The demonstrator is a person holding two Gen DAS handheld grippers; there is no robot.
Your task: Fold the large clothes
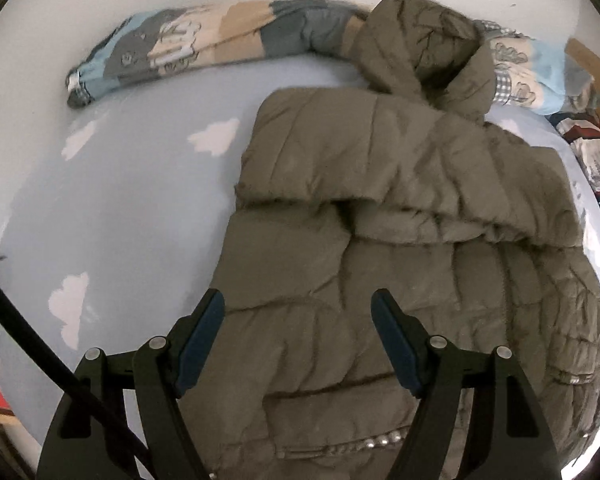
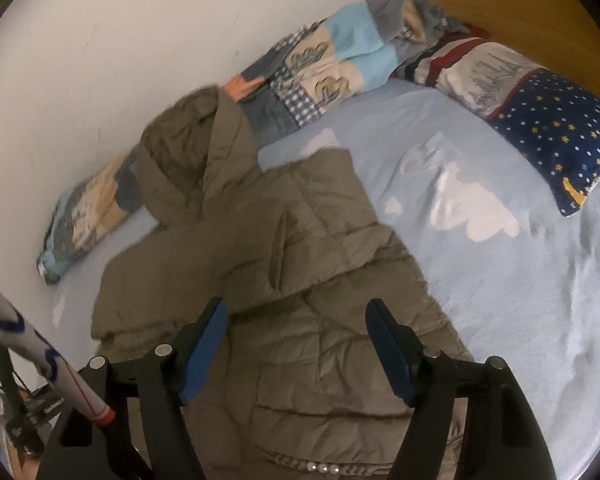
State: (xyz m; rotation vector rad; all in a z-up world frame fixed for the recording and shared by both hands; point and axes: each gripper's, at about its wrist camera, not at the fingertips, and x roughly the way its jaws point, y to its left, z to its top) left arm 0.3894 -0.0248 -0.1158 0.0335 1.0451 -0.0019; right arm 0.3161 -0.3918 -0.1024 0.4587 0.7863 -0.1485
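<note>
Both sleeves lie folded across the jacket [image 1: 400, 240] on the bed [image 1: 120, 208]; left gripper [image 1: 298, 338] and right gripper [image 2: 296, 346], fingers open and empty, next need its hem.

Location: a home bedroom. Indicators: a bed [image 2: 500, 280] with a pale blue, cloud-printed sheet set against a white wall [image 2: 100, 60]; a wooden headboard [image 2: 520, 12]; a star-patterned pillow [image 2: 552, 136]; a rolled patchwork blanket [image 1: 204, 40] along the wall.
</note>
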